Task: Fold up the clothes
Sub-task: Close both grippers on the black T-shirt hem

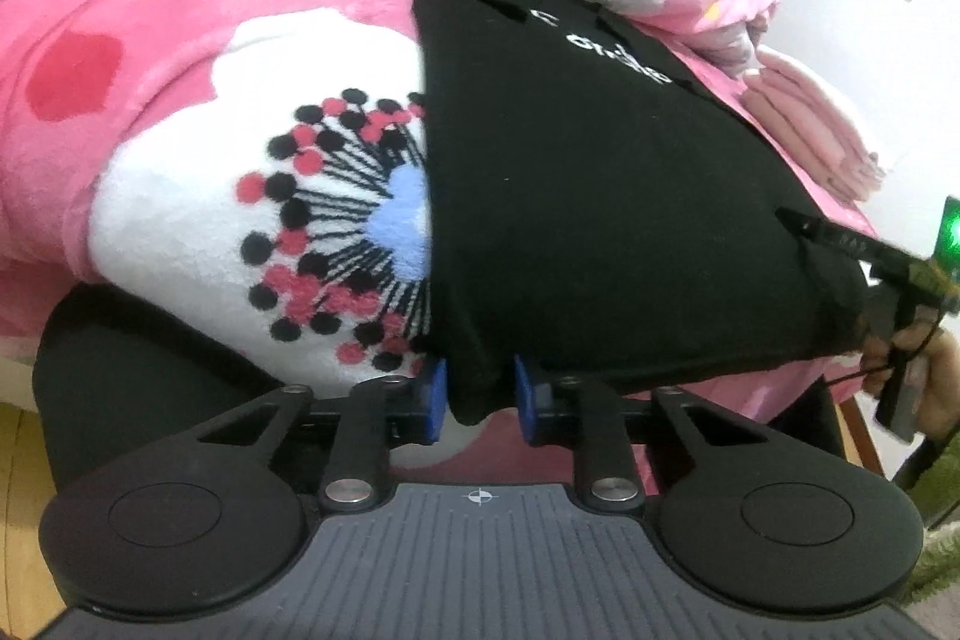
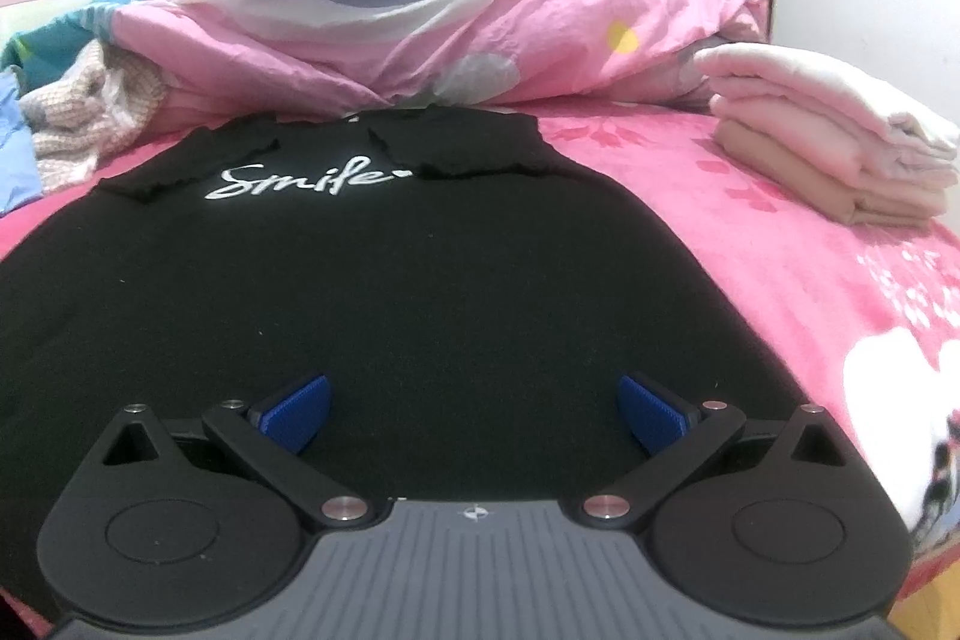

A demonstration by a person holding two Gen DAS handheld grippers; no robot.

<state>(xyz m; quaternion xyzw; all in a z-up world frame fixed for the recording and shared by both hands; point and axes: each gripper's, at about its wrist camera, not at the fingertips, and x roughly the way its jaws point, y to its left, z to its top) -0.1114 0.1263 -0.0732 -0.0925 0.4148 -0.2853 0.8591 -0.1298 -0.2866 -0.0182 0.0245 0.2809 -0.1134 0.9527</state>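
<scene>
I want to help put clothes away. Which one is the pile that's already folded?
Find the big crumpled pink duvet heaped at the back of the bed. Just in front of its right end, on the fuzzy pink blanket, sits the folded stack. It is pale pink and beige in neat flat layers, unlike the black shirt with white writing, which is spread out beside it.

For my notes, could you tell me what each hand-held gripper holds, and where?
Left hand-held gripper: black T-shirt, bottom hem corner between its pads. Right hand-held gripper: nothing.
</scene>
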